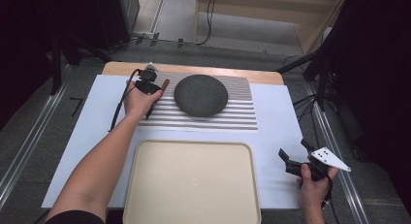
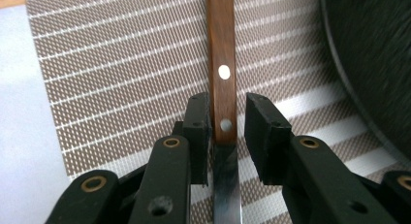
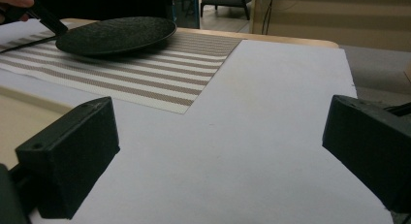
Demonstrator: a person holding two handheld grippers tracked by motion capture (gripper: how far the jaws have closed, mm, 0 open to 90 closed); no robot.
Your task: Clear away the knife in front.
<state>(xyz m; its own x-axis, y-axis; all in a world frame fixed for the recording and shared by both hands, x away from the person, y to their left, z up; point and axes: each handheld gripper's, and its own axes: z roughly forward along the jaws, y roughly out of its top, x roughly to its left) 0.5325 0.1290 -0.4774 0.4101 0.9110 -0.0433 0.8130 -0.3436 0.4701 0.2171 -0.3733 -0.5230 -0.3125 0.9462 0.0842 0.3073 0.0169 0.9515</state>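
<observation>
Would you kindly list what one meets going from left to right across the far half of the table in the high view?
Left claw over the knife → dark round plate → bare striped end of the placemat → white table cover.

A wooden table point(image 1: 194, 69) carries everything; its bare top shows as a strip along the far edge. A large white sheet point(image 1: 276, 132) covers most of it, reaching the near edge. On the sheet's far half lies a placemat point(image 1: 232, 115) striped in brown and white. A dark round plate point(image 1: 200, 95) sits on the placemat, and a knife point(image 2: 222, 73) with a wooden, riveted handle lies on the mat just left of the plate. On the sheet's near half rests a cream tray point(image 1: 191, 180), its far rim near the placemat's edge.
</observation>
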